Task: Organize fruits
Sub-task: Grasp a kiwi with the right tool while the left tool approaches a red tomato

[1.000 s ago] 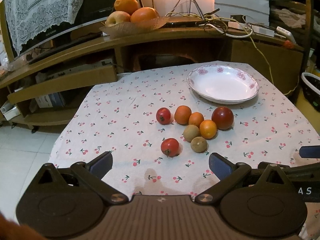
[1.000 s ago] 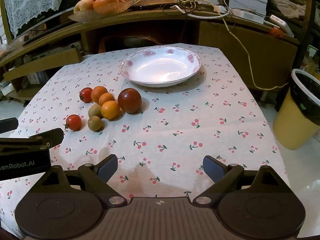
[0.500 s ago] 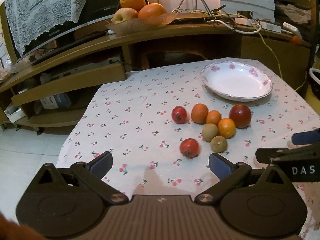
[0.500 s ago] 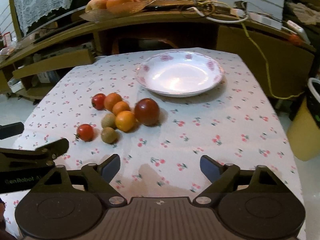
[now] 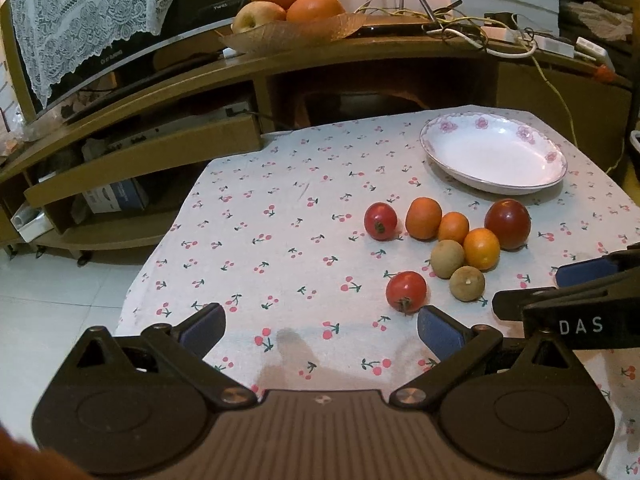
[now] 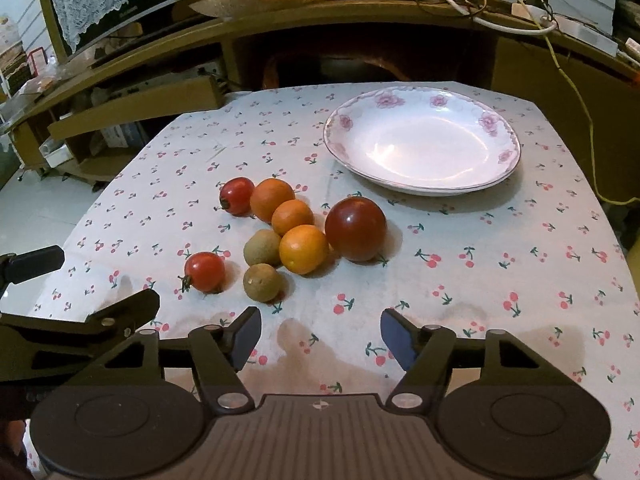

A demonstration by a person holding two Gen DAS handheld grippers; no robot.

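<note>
Several fruits lie in a cluster on the cherry-print tablecloth: a large dark red tomato [image 6: 355, 228], a near small tomato [image 6: 204, 271], a far small tomato [image 6: 237, 195], three oranges including the nearest orange [image 6: 303, 249], and two brown kiwis, one nearest me [image 6: 262, 282]. An empty white flowered plate [image 6: 492, 178] stands behind them. My right gripper [image 6: 320, 338] is open and empty, just short of the cluster. My left gripper [image 5: 320, 326] is open and empty, left of the near tomato [image 5: 406, 291]. The plate [image 5: 554, 178] also shows in the left wrist view.
A wooden TV stand [image 5: 360, 56] rises behind the table, carrying a dish of big fruit [image 5: 288, 4] and tangled cables [image 5: 460, 24]. The table's left edge [image 5: 160, 248] drops to white floor tiles. A yellow cord [image 6: 580, 92] hangs at the right.
Both grippers have moved forward and leftward toward the fruit cluster, which looks larger now. The right gripper's fingers have come somewhat closer together. No fruit has moved.
</note>
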